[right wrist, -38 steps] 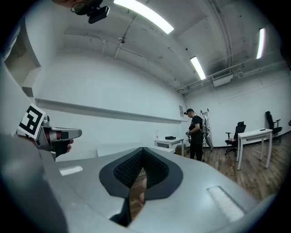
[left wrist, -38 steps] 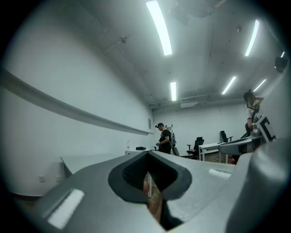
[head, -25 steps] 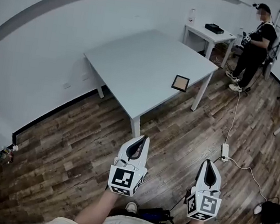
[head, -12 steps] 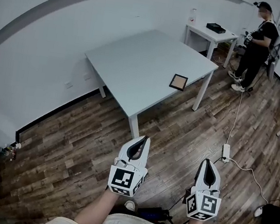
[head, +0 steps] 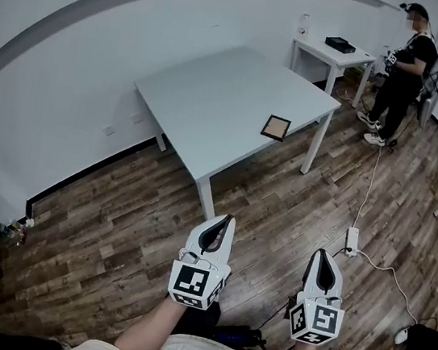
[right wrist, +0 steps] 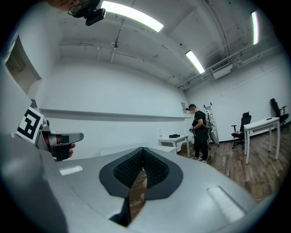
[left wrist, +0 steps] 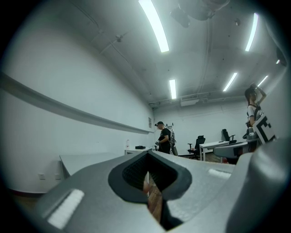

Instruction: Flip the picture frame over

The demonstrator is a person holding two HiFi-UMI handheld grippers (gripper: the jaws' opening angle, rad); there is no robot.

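L hand-held gripper (head: pixel 226 221) and R hand-held gripper (head: pixel 323 256): jaws together on each, nothing between them. Both are held side by side over the wood floor (head: pixel 113 228), short of the surface (head: pixel 216 88). Frame (head: pixel 276 127) lies flat on the surface near its R edge, well apart from both grippers. A person (head: pixel 404 67) stands beyond, by a small table (head: pixel 323 51).

Two hand-held grippers (head: pixel 224 219) (head: pixel 323 254), one picture frame (head: pixel 275 127), two tables (head: pixel 214 96) (head: pixel 323 52) near the wall, one standing person (head: pixel 405 67), one power strip (head: pixel 351 238).

Flat on table (head: pixel 216 88), picture frame (head: pixel 275 127) (brown centre)
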